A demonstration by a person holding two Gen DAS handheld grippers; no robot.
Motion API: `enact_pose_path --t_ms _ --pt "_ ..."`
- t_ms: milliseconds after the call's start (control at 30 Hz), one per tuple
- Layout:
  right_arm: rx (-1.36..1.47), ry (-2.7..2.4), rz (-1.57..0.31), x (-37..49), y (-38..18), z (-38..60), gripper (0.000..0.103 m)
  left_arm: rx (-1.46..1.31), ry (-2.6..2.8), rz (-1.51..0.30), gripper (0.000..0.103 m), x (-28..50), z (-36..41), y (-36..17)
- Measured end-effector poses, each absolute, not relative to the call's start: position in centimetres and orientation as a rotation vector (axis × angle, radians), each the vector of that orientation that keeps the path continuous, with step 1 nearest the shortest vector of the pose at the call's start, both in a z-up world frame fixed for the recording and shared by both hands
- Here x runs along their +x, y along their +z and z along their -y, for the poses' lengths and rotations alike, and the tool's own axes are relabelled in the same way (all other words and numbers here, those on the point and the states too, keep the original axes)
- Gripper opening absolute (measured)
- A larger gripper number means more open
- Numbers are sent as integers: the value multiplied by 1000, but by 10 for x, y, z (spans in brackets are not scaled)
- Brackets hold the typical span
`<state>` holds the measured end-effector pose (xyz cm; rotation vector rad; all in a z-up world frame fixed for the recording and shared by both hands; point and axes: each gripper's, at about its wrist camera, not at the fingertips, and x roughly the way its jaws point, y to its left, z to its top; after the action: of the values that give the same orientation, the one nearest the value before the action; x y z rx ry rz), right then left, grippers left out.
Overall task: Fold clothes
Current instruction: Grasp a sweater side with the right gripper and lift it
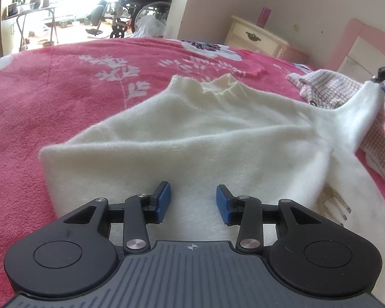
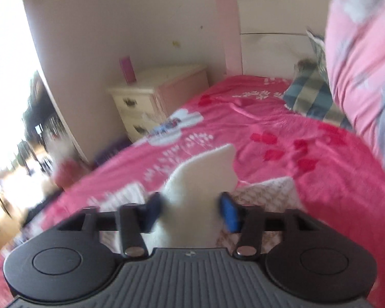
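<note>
Folding barely begun — right gripper seemingly pinches the white sweater sleeve, left gripper spread above the hem — body unfolded.

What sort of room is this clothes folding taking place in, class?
Most likely a home bedroom: a bed with a pink flowered cover, a pink headboard and a cream bedside cabinet show it.

We are looking at a bed under a pink floral bedspread, with a cream nightstand standing beside it and a pink cup sitting on top. A wheelchair is standing in the bright room beyond, near a folding bench. A plaid pillow is lying by the pink headboard.
</note>
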<state>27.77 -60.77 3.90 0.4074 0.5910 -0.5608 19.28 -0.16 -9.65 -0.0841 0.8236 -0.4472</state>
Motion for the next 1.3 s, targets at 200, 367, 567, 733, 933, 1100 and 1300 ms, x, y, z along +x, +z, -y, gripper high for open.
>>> enact_pose_path --t_ms 200,367,567,733,933,1100,1300 --pt "260 -528 -519 264 65 564 14 -65 -445 -804 40 189 3 -97" --pt "158 -347 -437 236 100 476 14 -46 -444 -790 40 187 5 -98" --pt "205 -77 -361 206 128 351 14 -77 -439 -778 40 186 1 -99" --pt "224 87 -309 180 108 255 14 -85 -437 -759 40 183 0 -100" --pt "212 294 -516 150 16 164 26 -195 -412 -769 40 179 -26 -95" --pt "382 368 -625 116 -30 170 42 -317 -406 -777 40 176 -54 -90" --pt "531 393 -642 84 -25 211 43 -463 -393 -781 40 182 -76 -85"
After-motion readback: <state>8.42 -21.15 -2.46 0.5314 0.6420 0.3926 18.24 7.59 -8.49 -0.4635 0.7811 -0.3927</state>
